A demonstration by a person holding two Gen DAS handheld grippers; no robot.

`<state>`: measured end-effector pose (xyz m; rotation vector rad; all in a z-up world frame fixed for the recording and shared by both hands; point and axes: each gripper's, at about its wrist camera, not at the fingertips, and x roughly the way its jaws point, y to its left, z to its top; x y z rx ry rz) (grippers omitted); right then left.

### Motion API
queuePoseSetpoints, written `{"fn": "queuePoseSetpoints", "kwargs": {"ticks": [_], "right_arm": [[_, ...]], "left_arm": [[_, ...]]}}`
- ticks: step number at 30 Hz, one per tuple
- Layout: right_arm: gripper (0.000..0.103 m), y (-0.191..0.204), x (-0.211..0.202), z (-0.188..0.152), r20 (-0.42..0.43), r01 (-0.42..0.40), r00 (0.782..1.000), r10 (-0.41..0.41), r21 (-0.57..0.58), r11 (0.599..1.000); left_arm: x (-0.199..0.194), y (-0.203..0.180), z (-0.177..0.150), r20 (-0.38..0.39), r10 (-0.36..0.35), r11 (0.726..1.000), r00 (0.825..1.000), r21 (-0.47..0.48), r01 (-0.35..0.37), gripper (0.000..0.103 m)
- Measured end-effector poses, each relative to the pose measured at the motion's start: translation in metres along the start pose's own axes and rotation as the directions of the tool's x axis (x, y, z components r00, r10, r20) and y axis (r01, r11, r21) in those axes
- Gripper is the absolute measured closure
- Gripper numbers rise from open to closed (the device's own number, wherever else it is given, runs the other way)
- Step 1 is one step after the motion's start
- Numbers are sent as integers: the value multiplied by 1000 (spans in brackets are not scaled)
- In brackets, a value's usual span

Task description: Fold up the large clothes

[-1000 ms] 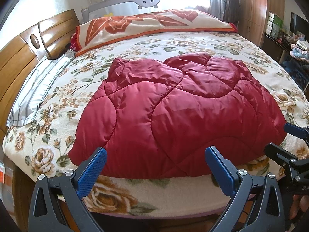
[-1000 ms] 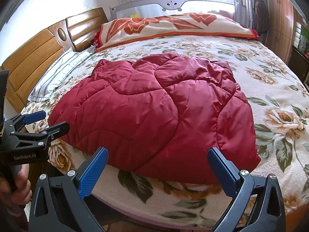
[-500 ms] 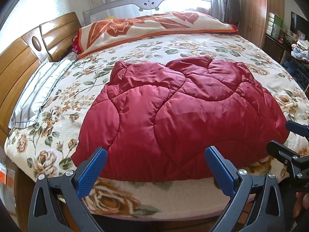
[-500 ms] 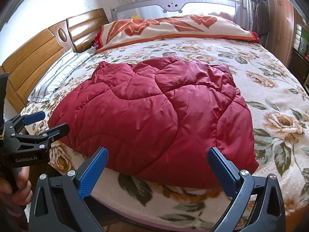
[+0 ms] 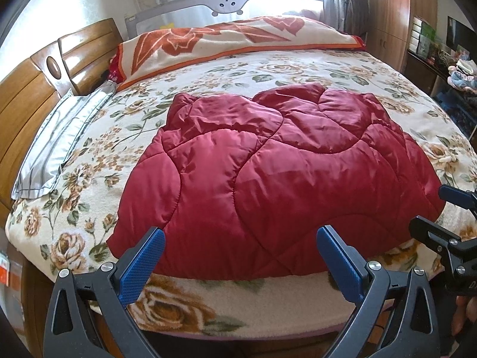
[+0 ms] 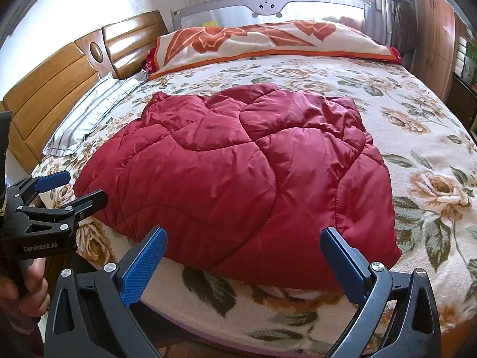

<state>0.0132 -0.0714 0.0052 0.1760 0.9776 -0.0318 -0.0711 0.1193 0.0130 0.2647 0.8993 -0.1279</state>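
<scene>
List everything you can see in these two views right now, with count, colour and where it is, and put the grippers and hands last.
Quilted garment: one, dark red, spread flat near the bed's front edge.
Bedspread: one, cream with floral print, covering the bed.
Folded blanket: one, cream and orange, along the bed's far side.
Pillow: one, grey striped, by the headboard.
Headboard: one, brown wood, left side.
Bed rail: one, grey, behind the blanket.
Wardrobe: one, brown wood, far right.
Left gripper: one, black with blue fingers, open, holding nothing.
Right gripper: one, same colours, open, holding nothing.

You've got a floral bedspread, a striped pillow by the wooden headboard, plus a folded orange-flowered blanket behind.
</scene>
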Motion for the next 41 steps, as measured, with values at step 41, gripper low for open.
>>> {"fn": "queuePoseSetpoints", "kwargs": {"ticks": [41], "right_arm": [[0, 2, 8, 0, -39, -23, 999, 23, -3, 1000]], "left_arm": [[14, -14, 4, -16, -52, 997, 999, 55, 53, 1]]}}
